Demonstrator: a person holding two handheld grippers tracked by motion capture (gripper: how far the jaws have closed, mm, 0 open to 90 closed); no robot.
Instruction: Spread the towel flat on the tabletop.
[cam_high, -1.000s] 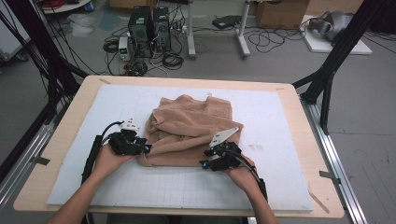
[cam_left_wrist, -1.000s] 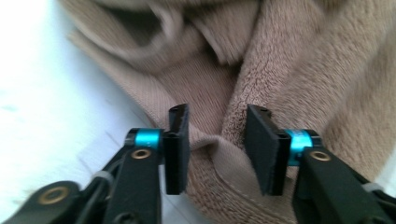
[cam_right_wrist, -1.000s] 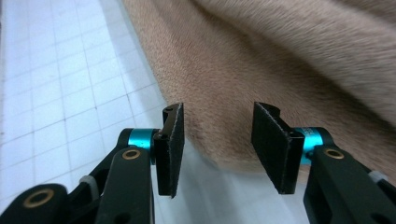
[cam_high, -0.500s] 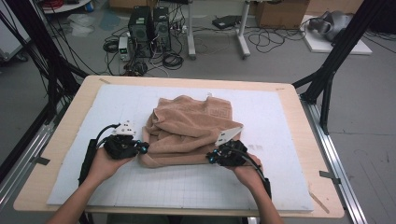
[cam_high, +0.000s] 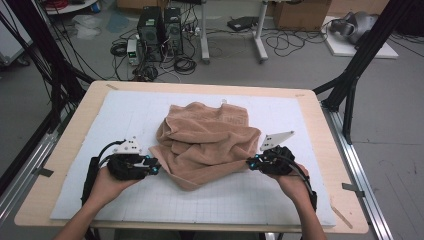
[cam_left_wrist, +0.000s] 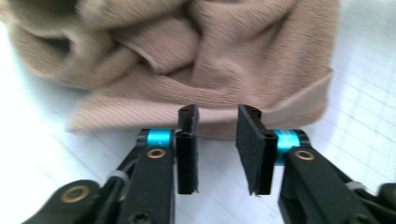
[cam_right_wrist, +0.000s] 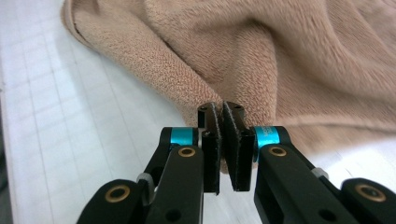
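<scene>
High view: crumpled tan terry-cloth towel lies mid-table on the white gridded mat; left tool at the towel's left edge, right tool at its right edge.
Left gripper view: left tool just opening, spread, towel hem beyond the tips, nothing between.
Right gripper view: right tool pressed together, pinching a towel fold.
Handling: soft, light, limp; likely best taken at hems or corners.

Grey floor strewn with cables; two computer towers, white table legs, black frame struts.
</scene>
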